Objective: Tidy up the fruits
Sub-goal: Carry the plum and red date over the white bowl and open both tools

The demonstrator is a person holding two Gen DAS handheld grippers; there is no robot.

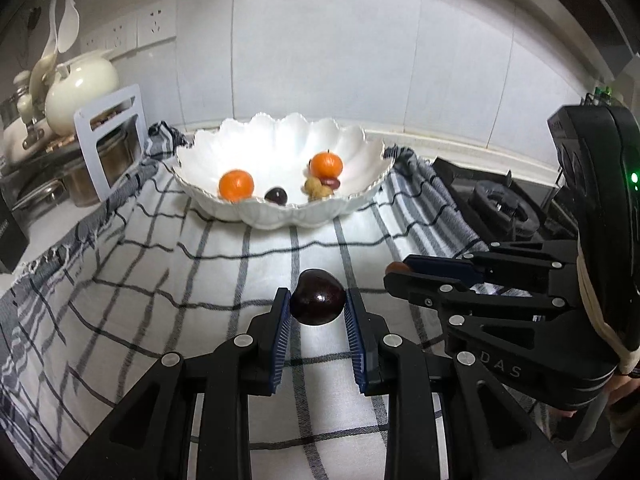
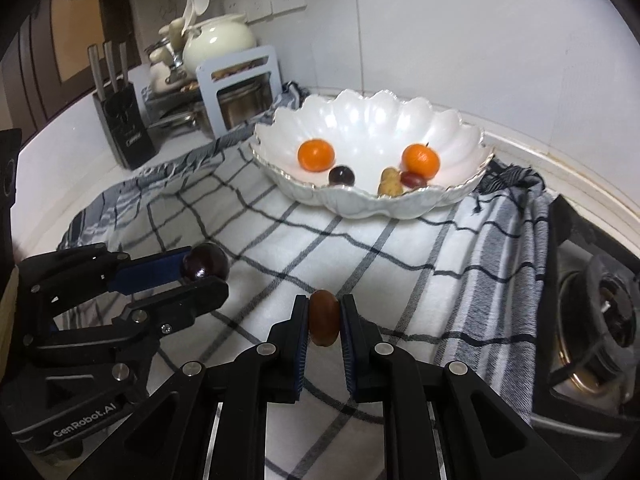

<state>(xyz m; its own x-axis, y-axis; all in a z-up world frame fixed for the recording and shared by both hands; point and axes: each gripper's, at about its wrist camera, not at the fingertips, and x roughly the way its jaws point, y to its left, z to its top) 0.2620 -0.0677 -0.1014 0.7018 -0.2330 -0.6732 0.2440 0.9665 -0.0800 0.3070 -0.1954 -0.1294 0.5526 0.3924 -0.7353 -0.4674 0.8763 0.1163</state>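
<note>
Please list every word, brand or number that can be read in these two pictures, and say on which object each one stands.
"GenRobot.AI": on the body of the left gripper, seen in the right wrist view.
"DAS": on the body of the right gripper, seen in the left wrist view; the start of the word seems cut off.
A small pale mark on the knife block: too blurred to read.
No other text is readable.

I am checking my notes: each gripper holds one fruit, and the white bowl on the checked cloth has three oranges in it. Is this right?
Not quite: the bowl has two oranges, not three, as the right wrist view shows. The rest stands: the left gripper holds a dark plum, the right gripper a brown fruit, and the bowl sits on the checked cloth.
</note>
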